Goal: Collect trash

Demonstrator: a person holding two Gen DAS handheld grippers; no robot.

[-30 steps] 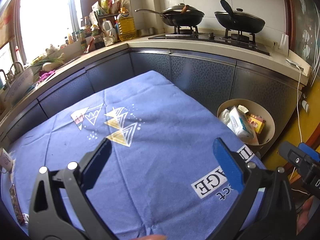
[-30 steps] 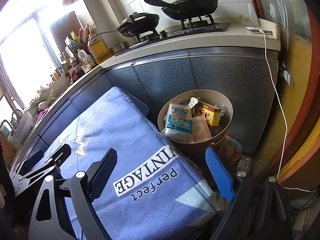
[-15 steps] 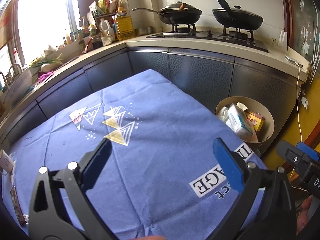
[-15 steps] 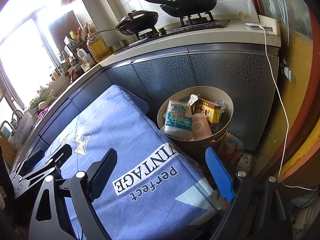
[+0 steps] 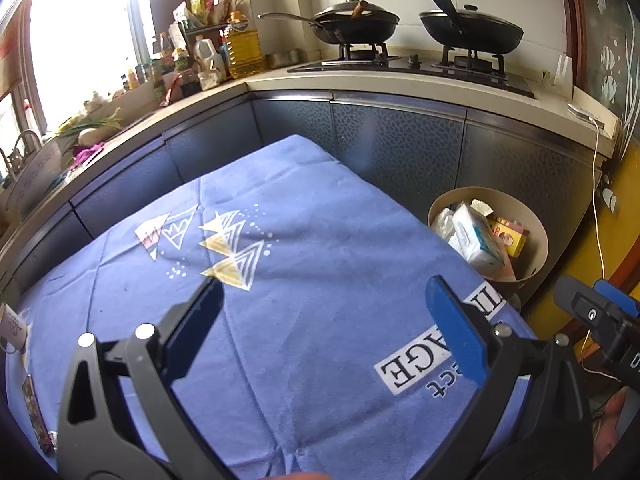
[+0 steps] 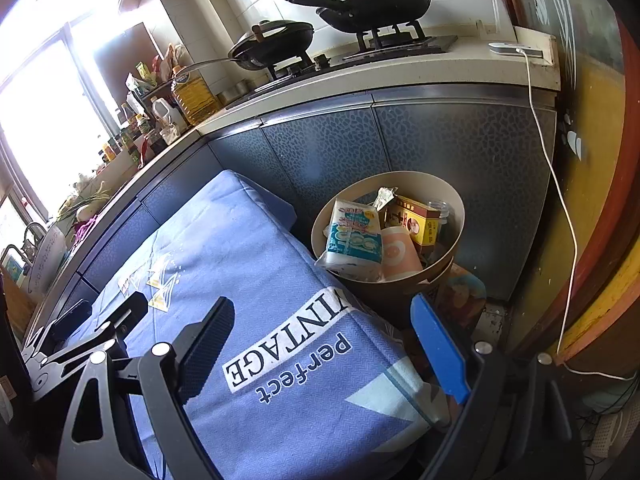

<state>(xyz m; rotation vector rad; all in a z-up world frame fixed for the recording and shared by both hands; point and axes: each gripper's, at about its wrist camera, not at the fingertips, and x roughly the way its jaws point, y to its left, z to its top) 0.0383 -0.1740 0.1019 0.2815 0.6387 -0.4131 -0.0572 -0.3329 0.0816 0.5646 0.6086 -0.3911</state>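
Both grippers stand released and hold nothing: your left gripper (image 5: pixel 320 312) hangs over the middle of the blue cloth (image 5: pixel 280 280), and your right gripper (image 6: pixel 328 344) hangs over its printed end. The cloth covers a low counter in front of the kitchen cabinets. The bin (image 6: pixel 456 208) stands on the floor just beyond that printed end, against the cabinets, ahead and slightly right of your right gripper, which is the nearer of the two. The bin already holds a tissue pack (image 6: pixel 354 236), a pink cup (image 6: pixel 400 254), a yellow box (image 6: pixel 418 220), a crumpled wrapper (image 6: pixel 384 194) and what appears to be a clear jar (image 6: pixel 438 208). The tissue pack lies tilted against the near rim, long axis running toward the cabinets. No loose trash shows on the open cloth. In the left wrist view, a small white item (image 5: pixel 12 330) and a dark strip (image 5: pixel 34 416) sit at the far left edge of the cloth; what they are cannot be told. If these are trash, they lie left of your left gripper, so that hand is the better choice, and the load must then cross the full cloth to reach the bin.
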